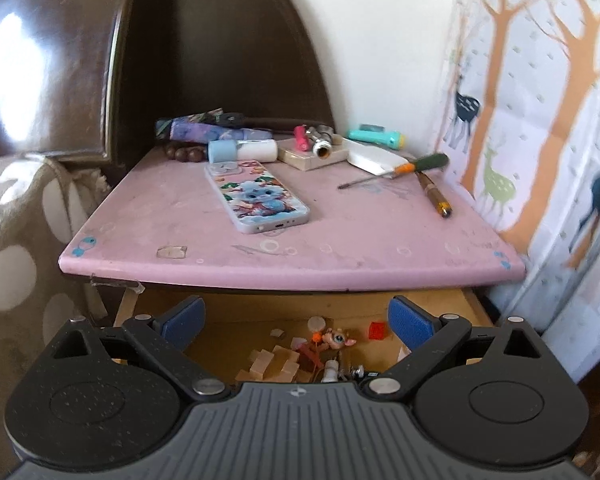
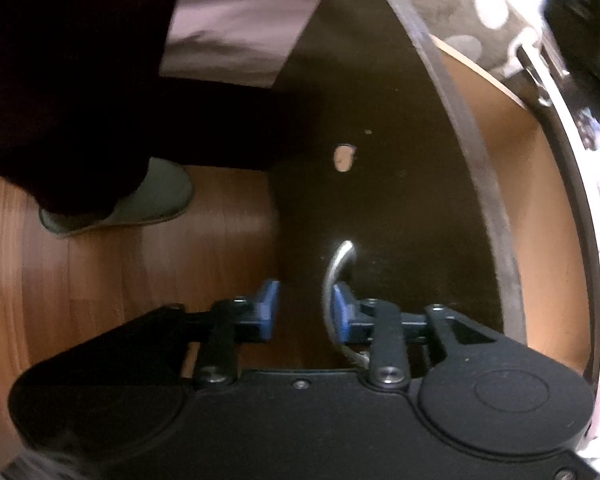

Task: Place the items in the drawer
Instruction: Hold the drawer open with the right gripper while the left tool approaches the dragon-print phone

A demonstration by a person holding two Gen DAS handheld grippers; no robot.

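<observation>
Nearest the left wrist camera, the left gripper (image 1: 296, 316) hangs with its jaws spread wide and nothing between the blue pads (image 1: 182, 318). Just beyond them lies the open drawer (image 1: 236, 312), pulled out under the pink counter (image 1: 172, 216); on its wooden floor sit small bits: pale wooden blocks (image 1: 274, 364), a little big-eyed figurine (image 1: 338, 338) and a red piece (image 1: 377, 329).

On the counter the items to be stowed lie apart from the drawer. A phone (image 1: 256, 196) in a cartoon case lies flat near the middle. Behind it are a white tube with a pale blue cap (image 1: 242, 150), brown beads (image 1: 186, 153), a folded purple umbrella (image 1: 216, 130), a cream box (image 1: 314, 156) with a pink item and a metal fitting on top, a white wedge-shaped object (image 1: 374, 158), and a teal torch (image 1: 376, 136) by the wall. To the right, a screwdriver (image 1: 396, 170) with a green and orange handle rests across a pen (image 1: 434, 196) (the two cross near the handle).

In the right wrist view, the right gripper (image 2: 304, 312) points down at the dark drawer front (image 2: 380, 200). Its jaws are partly apart, and the curved metal handle (image 2: 334, 272) runs just beside the right-hand pad (image 2: 342, 314); whether it touches is unclear. A slippered foot (image 2: 140, 200) stands on the wooden floor (image 2: 80, 280).
</observation>
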